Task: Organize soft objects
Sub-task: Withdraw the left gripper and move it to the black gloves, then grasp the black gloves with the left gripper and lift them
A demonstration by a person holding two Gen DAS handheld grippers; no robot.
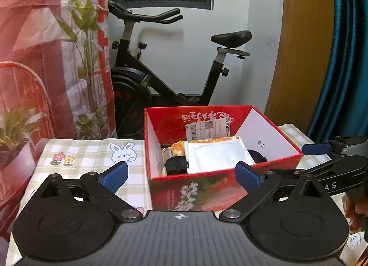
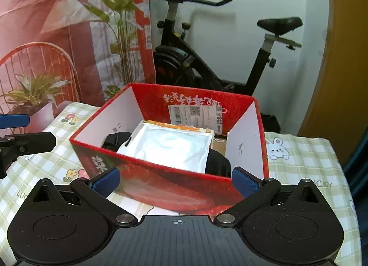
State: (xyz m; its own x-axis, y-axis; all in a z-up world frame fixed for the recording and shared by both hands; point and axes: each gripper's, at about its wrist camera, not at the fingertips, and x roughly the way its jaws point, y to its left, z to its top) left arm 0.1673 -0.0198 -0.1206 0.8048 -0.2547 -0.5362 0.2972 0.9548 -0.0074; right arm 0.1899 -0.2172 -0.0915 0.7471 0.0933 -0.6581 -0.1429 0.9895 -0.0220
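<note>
A red cardboard box (image 1: pixel 271 164) (image 2: pixel 165 185) stands open on a checked tablecloth. Inside lies a white soft padded piece (image 1: pixel 216 155) (image 2: pixel 170 146) with an orange patterned edge, on top of black items (image 1: pixel 176 166) (image 2: pixel 115 140). My left gripper (image 1: pixel 181 177) hangs open just in front of the box's near wall, nothing between its blue pads (image 1: pixel 115 176). My right gripper (image 2: pixel 176 183) is open too, in front of the box's near wall, its jaws bare. The right gripper (image 1: pixel 322 162) shows at the right edge of the left wrist view.
The tablecloth (image 1: pixel 87 158) (image 2: pixel 306 162) has rabbit and flower prints. Behind the table stand an exercise bike (image 1: pixel 165 75) (image 2: pixel 207 59), potted plants (image 1: pixel 16 128) (image 2: pixel 34 91), a red wire chair back (image 2: pixel 41 59) and a red curtain. A hand (image 1: pixel 356 210) holds the right tool.
</note>
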